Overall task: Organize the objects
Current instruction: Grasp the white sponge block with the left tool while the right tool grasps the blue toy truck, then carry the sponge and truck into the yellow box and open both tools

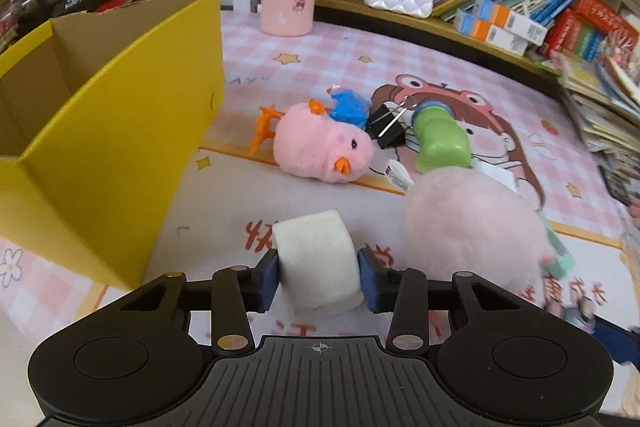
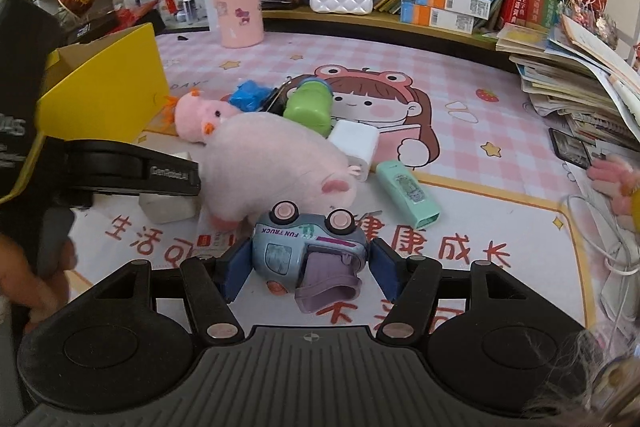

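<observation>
Pinching a pale, rounded foam-like block (image 1: 318,261) from both sides, the left gripper (image 1: 319,277) has its blue pads pressed flat against the block's matte, slightly grainy faces, low in the left wrist view. At 10 o'clock from it stands an open yellow cardboard box (image 1: 112,131) with a plain brown inside. At 12 o'clock lies a fuzzy pink plush chick with an orange beak (image 1: 326,149), tipped on its side, orange plastic feet toward the box. Just beside the chick, at 1 o'clock, are a crumpled blue wrapper (image 1: 349,109), a black metal binder clip (image 1: 386,125) and a glossy green plastic bottle (image 1: 438,139) lying down. At 3 o'clock a large soft pink plush pig (image 1: 472,231) touches the pink checked cartoon-print mat (image 1: 360,51).

In the right wrist view, the right gripper (image 2: 304,269) stands spread on either side of a shiny blue-grey plastic toy truck (image 2: 306,247) that lies overturned, pink wheels up, with a lilac scoop at its end; the pads sit close to it, and whether they touch it cannot be told. At 12 o'clock is the pig, at 1 o'clock a smooth mint-green oblong case (image 2: 408,193) and a white rounded plastic cube (image 2: 354,143). At 9 o'clock the left gripper appears holding the block over the mat.
</observation>
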Action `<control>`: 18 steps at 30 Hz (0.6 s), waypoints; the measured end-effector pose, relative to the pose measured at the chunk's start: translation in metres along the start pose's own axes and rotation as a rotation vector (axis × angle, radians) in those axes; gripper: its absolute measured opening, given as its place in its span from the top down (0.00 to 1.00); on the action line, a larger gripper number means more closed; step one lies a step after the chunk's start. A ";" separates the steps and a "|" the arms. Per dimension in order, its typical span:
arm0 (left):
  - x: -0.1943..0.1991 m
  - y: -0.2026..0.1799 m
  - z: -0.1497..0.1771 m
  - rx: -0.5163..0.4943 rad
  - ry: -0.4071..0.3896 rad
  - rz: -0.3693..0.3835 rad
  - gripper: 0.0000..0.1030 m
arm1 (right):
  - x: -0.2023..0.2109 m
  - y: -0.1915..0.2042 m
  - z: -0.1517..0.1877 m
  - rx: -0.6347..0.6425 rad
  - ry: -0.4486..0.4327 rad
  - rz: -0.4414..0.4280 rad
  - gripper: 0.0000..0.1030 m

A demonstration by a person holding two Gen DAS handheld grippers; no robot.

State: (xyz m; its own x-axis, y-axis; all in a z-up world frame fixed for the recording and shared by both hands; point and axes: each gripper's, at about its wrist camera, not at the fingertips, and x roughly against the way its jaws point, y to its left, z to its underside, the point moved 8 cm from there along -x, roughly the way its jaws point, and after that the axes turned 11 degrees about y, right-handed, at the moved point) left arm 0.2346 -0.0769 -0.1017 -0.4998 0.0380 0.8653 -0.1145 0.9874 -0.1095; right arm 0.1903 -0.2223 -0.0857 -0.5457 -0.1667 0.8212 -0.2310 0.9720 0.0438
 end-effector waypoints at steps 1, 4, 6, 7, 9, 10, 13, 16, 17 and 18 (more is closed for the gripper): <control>0.007 0.003 0.005 0.003 -0.002 0.020 0.61 | 0.001 0.002 0.001 -0.002 0.000 0.001 0.41; 0.023 0.013 0.019 -0.002 -0.012 0.048 0.61 | 0.003 0.010 0.003 -0.010 -0.004 0.008 0.41; 0.032 0.022 0.030 -0.005 -0.012 0.067 0.61 | 0.004 0.015 0.005 -0.024 0.000 0.013 0.41; 0.037 0.029 0.036 -0.006 -0.011 0.076 0.61 | 0.004 0.019 0.006 -0.033 0.003 0.016 0.41; 0.044 0.041 0.043 -0.007 -0.010 0.087 0.61 | 0.006 0.029 0.008 -0.050 0.002 0.025 0.41; 0.048 0.050 0.045 -0.006 -0.015 0.093 0.61 | 0.008 0.034 0.008 -0.056 0.000 0.025 0.41; 0.060 0.075 0.047 -0.001 -0.048 0.098 0.61 | 0.016 0.057 0.010 -0.061 -0.021 0.030 0.41; 0.073 0.103 0.056 0.004 -0.071 0.099 0.61 | 0.022 0.085 0.014 -0.053 -0.033 0.031 0.41; 0.077 0.111 0.059 0.008 -0.072 0.101 0.61 | 0.024 0.096 0.016 -0.048 -0.031 0.031 0.41; 0.081 0.120 0.062 0.012 -0.072 0.103 0.61 | 0.026 0.108 0.019 -0.039 -0.029 0.029 0.41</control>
State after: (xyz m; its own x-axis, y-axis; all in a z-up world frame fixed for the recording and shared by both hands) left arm 0.1275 0.0350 -0.0750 -0.5700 0.1277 0.8116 -0.0691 0.9769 -0.2022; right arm 0.1360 -0.1243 -0.0706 -0.5746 -0.1426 0.8059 -0.1833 0.9821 0.0430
